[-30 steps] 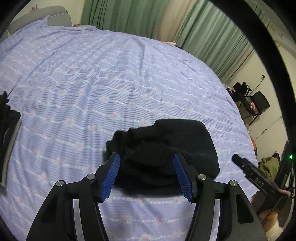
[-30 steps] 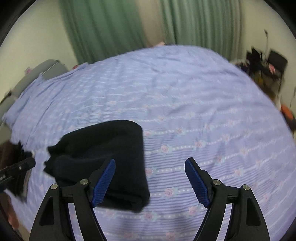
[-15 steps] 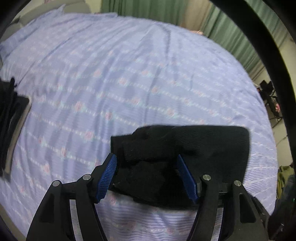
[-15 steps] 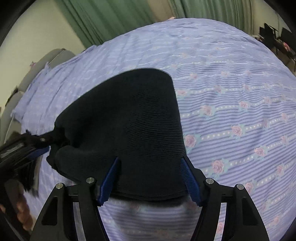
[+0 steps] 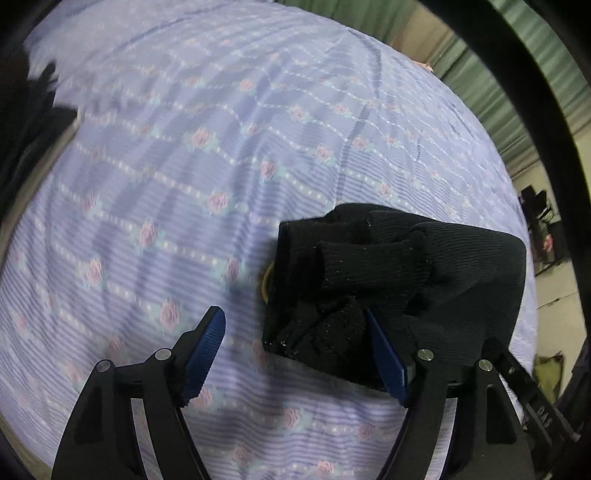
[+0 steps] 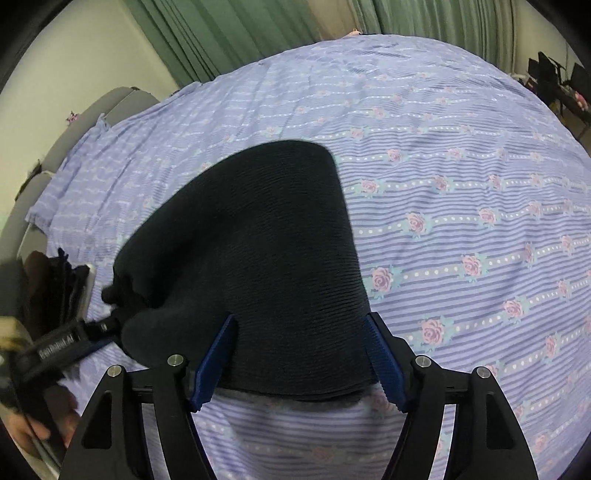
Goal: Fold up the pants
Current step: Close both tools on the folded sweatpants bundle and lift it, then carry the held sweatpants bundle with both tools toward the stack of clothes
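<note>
A bed [image 6: 461, 177] under a lilac sheet with rows of pink roses fills the room, green curtains [image 6: 229, 33] hanging behind it, and the black knit pants [image 6: 266, 258] lie bundled near its close edge. Nearest to me, the right gripper [image 6: 299, 363] stands wide apart with the smooth folded end of the pants lying between its blue pads, though neither pad looks to be pinching the cloth. The left gripper [image 5: 295, 354] is also spread open and grasps nothing; the bundle sits off to its right, its ragged end of cuffs and loose layers against the right-hand pad while the left-hand pad stands over bare sheet. So the bundle's long axis runs from one gripper across to the other, and the right one is better centred on it, which I judge makes it the likelier to take hold. The left view alone shows the messy stacked edges and something small and yellowish peeping from beneath them; the right view alone shows the tidy ribbed top surface. Farther off, a dark heap [image 5: 26, 122] lies at the bed's left side
</note>
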`<state>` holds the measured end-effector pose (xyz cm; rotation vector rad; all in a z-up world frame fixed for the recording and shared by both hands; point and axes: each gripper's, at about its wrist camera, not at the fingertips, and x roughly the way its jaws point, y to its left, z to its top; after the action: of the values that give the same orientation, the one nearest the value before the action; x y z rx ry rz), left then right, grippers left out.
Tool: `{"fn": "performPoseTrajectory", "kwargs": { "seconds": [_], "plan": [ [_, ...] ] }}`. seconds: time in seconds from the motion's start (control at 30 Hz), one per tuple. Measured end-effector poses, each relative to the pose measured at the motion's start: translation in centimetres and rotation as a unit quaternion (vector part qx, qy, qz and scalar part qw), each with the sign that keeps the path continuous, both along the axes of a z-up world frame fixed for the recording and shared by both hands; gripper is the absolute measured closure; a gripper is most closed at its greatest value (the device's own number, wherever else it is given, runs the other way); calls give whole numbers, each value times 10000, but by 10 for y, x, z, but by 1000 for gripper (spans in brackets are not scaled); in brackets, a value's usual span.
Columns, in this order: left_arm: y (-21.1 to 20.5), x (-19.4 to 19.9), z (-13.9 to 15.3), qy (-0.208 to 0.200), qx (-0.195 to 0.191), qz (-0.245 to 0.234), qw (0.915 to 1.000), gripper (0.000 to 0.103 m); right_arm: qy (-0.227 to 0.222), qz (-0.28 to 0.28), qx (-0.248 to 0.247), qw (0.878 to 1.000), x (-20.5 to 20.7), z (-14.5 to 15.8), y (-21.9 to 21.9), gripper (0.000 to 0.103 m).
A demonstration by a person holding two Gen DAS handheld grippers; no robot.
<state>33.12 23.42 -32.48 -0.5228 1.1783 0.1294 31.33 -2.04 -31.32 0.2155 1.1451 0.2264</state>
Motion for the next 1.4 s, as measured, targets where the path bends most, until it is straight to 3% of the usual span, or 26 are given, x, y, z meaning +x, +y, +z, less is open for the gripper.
{"fn": "performPoseTrajectory", "kwargs": {
  "seconds": [0.2,0.5,0.6,0.73,0.97,1.1,1.17,1.4],
  "plan": [
    [9,-3,-11,-113,-714,209,9972,26,-12,-57,52,10000,12,-2,-8,30],
    [-1,12,-7,-368,-691,20,9969,28,-562,-130,159,9982,45,22,-23,30],
    [2,11,-16,-342,-855,88,9957,27,-314,-249,204,9990,61,0,-25,31],
    [2,12,-23,-302,-1010,60,9944,26,231,-343,79,9991,79,-54,-22,32],
    [3,14,-22,-342,-1082,-25,9935,25,101,-246,208,9994,66,-23,-30,31],
    [11,9,-38,-295,-1612,222,9862,20,230,49,258,9994,45,-30,-28,31],
    [14,8,-48,-281,-1859,346,9816,18,309,-55,355,9989,42,-40,-29,31],
    [11,29,-70,-320,-2390,502,9692,18,527,-131,693,9961,60,-63,-25,31]
  ]
}}
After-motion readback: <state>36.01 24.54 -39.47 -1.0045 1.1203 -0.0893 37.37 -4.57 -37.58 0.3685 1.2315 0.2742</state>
